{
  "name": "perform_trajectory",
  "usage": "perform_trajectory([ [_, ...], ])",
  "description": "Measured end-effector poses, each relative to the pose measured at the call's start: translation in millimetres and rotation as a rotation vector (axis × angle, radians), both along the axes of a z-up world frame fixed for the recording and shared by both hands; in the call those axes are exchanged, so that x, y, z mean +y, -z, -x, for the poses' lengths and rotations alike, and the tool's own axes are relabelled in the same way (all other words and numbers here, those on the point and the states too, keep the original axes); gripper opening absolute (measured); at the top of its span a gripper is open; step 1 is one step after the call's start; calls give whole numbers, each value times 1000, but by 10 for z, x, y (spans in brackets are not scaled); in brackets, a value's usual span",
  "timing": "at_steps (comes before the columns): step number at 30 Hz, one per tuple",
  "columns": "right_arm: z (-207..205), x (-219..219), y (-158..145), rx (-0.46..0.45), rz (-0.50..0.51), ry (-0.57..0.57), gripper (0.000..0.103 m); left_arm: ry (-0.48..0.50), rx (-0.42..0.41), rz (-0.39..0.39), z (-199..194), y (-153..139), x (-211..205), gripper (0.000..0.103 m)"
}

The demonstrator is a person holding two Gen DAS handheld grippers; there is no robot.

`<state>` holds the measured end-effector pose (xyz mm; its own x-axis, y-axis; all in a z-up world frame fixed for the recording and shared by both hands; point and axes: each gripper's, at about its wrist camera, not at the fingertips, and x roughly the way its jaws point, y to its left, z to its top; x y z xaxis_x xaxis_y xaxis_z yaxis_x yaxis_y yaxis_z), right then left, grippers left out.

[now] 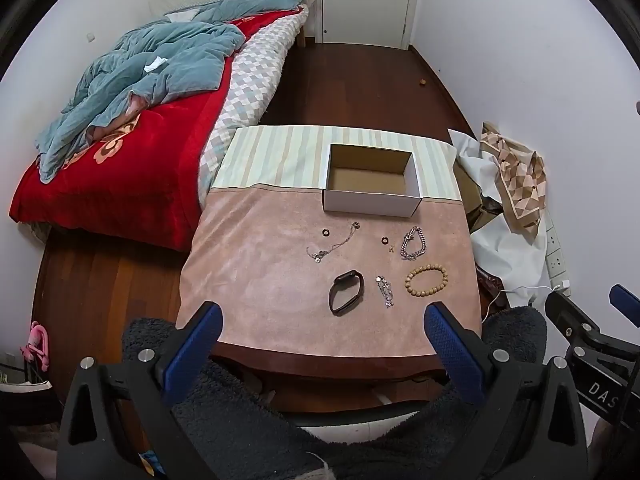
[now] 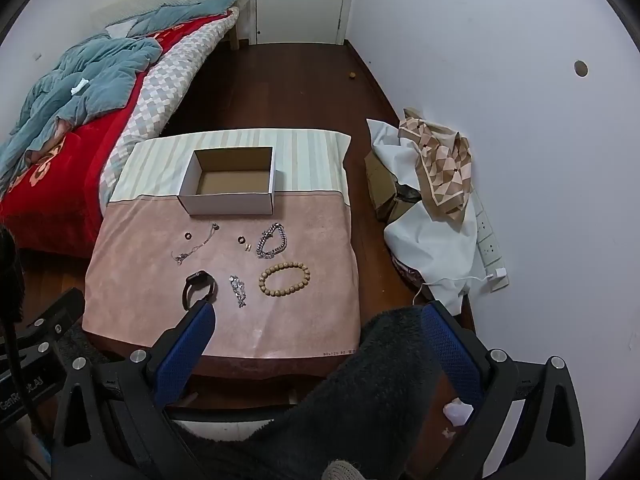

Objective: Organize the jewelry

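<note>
Hovering short of the table's (image 1: 256, 280) near edge, we hold the left gripper (image 1: 322, 330) and right gripper (image 2: 318, 330) wide apart, empty. Beyond lie a black watch (image 1: 346, 293), a beaded bracelet (image 1: 426, 279), two chains, then the open box (image 1: 372, 184) farthest back.

Both handheld grippers share one build: the left gripper (image 1: 322, 328) and right gripper (image 2: 318, 326) each carry two blue fingers (image 1: 200, 340) with dimpled, textured pads (image 2: 450, 350), mounted on matte black triangular brackets fastened with round silver screws (image 1: 146, 355). White lettering marks a black body part (image 1: 602, 394). The person wears dark grey, fleecy sleeves (image 2: 380, 380).
</note>
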<state>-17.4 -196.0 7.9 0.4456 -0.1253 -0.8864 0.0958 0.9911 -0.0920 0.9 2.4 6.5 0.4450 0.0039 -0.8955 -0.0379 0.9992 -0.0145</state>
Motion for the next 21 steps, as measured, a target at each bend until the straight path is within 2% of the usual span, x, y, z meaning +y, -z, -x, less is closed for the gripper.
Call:
perform_trajectory([
  [14,83,-56,-23,-14,-8,3,103,3,-6,0,68,-175,58,103],
  [21,110,-67,-39,-18,-10,0,103,7,-12,-6,85,-96,-43,103],
])
